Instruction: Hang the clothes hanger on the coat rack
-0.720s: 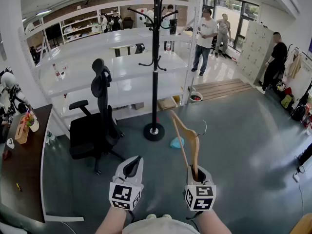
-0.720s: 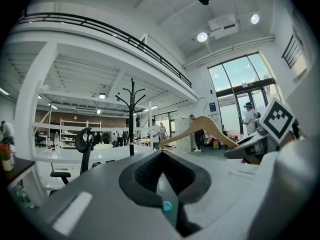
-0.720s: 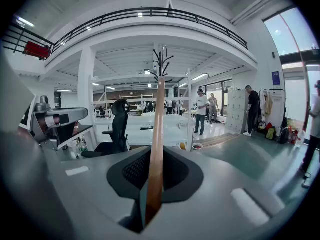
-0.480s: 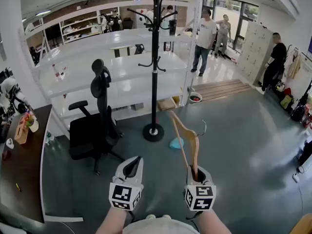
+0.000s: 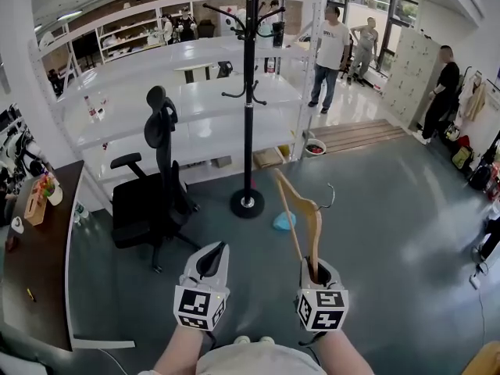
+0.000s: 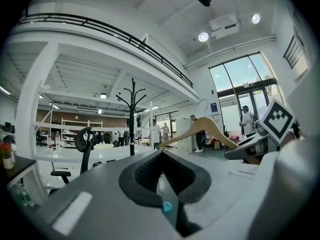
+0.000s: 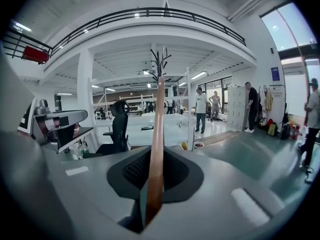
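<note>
- The right gripper is clamped on the lower end of one arm of the wooden clothes hanger. In the right gripper view, the wooden bar is seen edge-on, rising straight up out of the gripper from between the closed jaws.
- The hanger is held upright above the right gripper, in the air. Its metal hook is at the top and curves to the right in the head view.
- The left gripper is held beside the right one, at about the same height. Its jaws are brought together, and nothing is seen between them in the left gripper view.
- The hanger is also shown in the left gripper view, to the right of the left gripper and not touching it.
- The black coat rack stands on a round base on the grey floor, ahead of both grippers. It is well apart from the hanger, and the hook is not on any peg.
- A black office chair is placed to the left of the coat rack, near it.
- A small blue object lies on the floor just beside the rack's base; what it is cannot be told.
- White shelving runs behind the chair and the rack.
- A dark desk is located at the left edge of the head view.
- Several persons stand in the background near the windows.
</note>
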A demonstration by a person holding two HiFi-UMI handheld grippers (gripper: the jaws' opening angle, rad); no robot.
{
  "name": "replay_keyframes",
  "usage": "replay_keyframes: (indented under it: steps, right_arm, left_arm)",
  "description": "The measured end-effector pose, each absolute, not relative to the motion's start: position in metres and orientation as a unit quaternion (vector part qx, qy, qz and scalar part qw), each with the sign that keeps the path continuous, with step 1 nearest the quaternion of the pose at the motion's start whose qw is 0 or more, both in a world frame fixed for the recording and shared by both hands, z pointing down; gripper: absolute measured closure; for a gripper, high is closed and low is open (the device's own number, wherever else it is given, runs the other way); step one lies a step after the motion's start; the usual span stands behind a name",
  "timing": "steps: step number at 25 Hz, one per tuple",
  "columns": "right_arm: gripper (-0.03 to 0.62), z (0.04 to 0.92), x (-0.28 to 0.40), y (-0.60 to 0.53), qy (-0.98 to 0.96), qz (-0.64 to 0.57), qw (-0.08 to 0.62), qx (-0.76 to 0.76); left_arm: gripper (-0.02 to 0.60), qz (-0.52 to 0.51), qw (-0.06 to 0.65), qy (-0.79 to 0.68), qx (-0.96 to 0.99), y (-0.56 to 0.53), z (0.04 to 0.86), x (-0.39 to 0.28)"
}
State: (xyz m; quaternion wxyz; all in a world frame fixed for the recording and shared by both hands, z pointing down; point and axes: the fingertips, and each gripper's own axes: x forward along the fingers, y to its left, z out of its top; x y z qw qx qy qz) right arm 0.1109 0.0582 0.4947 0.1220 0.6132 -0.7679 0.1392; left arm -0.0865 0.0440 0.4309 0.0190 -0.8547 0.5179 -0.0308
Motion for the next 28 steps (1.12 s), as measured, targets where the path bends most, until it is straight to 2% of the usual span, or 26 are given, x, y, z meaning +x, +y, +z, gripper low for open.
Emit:
replay_keyframes:
  steps: [17,28]
  right_arm:
    - [0.533,0.508,0.155,0.028,-0.772,0.147,0.131,0.604]
    - [0.533,0.518,0.142,-0.070,-0.763,0.149,0.134,0.615]
  left_arm:
    - [0.581,-0.035,0.007,0.543,-0.839,0.022,0.446,-0.062]
    - [0.581,-0.034,0.000,0.527,-0.849,-0.083,0.460,-0.073]
